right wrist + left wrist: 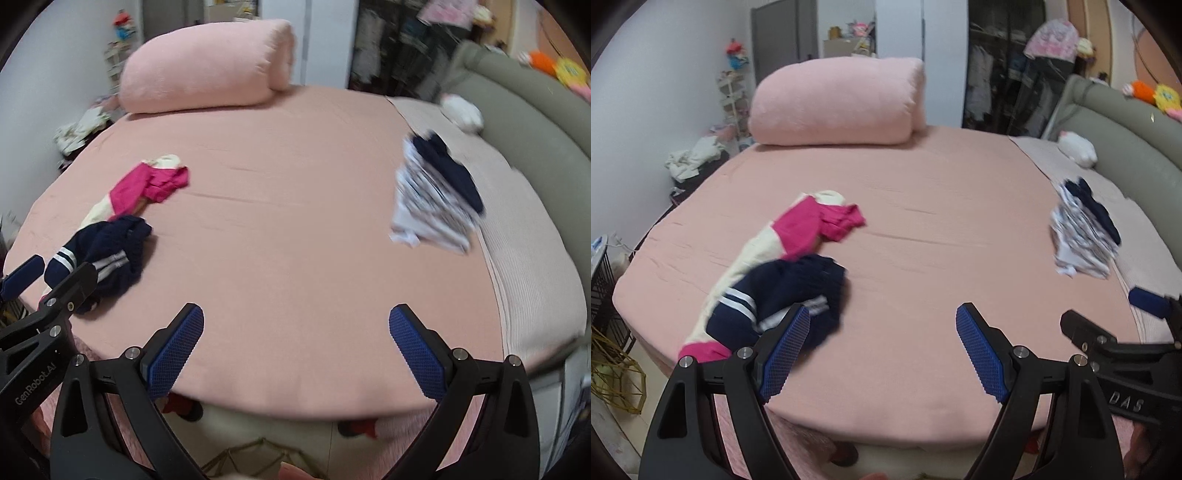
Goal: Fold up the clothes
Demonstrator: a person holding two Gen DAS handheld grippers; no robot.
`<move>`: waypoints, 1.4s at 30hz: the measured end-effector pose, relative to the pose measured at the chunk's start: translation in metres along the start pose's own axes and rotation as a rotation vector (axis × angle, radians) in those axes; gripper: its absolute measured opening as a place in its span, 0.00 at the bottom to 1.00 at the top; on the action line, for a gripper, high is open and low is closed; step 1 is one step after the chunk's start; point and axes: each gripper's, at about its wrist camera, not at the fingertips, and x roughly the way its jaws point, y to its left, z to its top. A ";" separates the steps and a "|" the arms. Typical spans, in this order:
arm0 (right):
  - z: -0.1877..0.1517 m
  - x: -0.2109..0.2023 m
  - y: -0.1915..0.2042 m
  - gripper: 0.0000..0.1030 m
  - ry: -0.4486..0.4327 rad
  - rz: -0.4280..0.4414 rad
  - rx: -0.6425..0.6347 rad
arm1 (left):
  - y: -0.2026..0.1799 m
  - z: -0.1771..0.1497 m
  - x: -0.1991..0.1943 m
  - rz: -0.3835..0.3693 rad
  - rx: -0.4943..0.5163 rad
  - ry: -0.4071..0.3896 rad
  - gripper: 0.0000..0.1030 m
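Note:
A crumpled navy garment with white stripes (783, 295) lies at the bed's near left, also in the right wrist view (107, 251). A pink and cream garment (798, 229) lies just behind it (147, 184). A folded stack of patterned white and navy clothes (1082, 232) sits at the right (436, 195). My left gripper (882, 321) is open and empty, its left finger next to the navy garment. My right gripper (295, 317) is open and empty over the bare sheet; it also shows in the left wrist view (1108, 314).
The pink bed sheet (942, 229) covers the bed. A rolled pink duvet (838, 103) lies at the far end. A grey-green headboard (1126, 147) with a white plush toy (1076, 147) runs along the right. A wire basket (613, 373) stands on the floor at left.

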 end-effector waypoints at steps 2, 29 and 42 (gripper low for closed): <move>0.014 0.010 0.019 0.99 -0.016 0.011 -0.055 | 0.029 0.005 0.009 0.016 -0.043 -0.009 0.81; 0.055 0.228 0.224 0.96 0.210 0.214 -0.285 | 0.199 -0.039 0.213 0.034 -0.458 0.290 0.81; 0.050 0.229 0.219 0.23 0.350 0.533 -0.290 | 0.162 -0.034 0.201 -0.094 -0.271 0.212 0.25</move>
